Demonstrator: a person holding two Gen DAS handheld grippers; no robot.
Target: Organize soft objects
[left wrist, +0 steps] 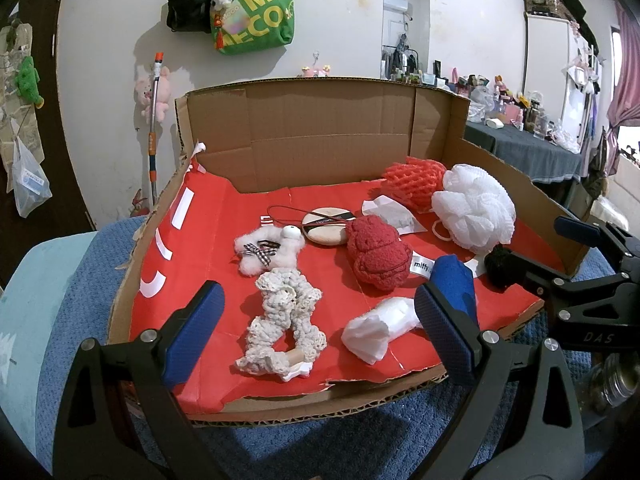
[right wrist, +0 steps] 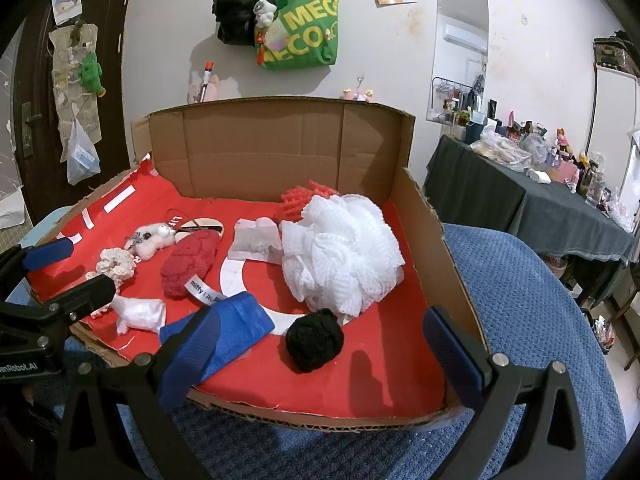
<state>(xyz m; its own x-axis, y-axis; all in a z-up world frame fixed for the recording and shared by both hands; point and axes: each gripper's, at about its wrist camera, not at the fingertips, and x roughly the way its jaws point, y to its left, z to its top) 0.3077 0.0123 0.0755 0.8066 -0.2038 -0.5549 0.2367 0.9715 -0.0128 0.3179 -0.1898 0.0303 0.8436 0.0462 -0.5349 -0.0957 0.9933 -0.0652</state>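
Nearest the left camera, the left gripper (left wrist: 320,328) hangs over the front edge of a cardboard box (left wrist: 320,128), its blue-padded fingers (left wrist: 192,336) spread wide apart and holding nothing. Between them, on the red paper lining (left wrist: 208,240) of the box floor, lies a cream crocheted scrunchie (left wrist: 284,320). Just behind it sits a small fluffy white toy (left wrist: 272,252) with a checked bow, and beyond that a round powder puff (left wrist: 324,226) with a thin cord across it. To the right of the scrunchie lies a crumpled white wad (left wrist: 376,328), close to the right-hand finger of this gripper. Behind the wad is a red knitted plush (left wrist: 378,254) with a white label. A folded blue cloth (right wrist: 240,320) lies beside that label, near the front of the box. Further right, a black pom-pom (right wrist: 314,338) rests on the red lining, just in front of a large white bath pouf (right wrist: 340,252). A red foam net (left wrist: 416,184) sits at the back, touching the pouf, with a flat paper packet (right wrist: 256,242) to its left. The right gripper (right wrist: 320,352) hovers over the front right corner of the box, fingers (right wrist: 190,354) likewise wide open and empty, the pom-pom lying between them. Under the box spreads a blue textured blanket (right wrist: 520,280).
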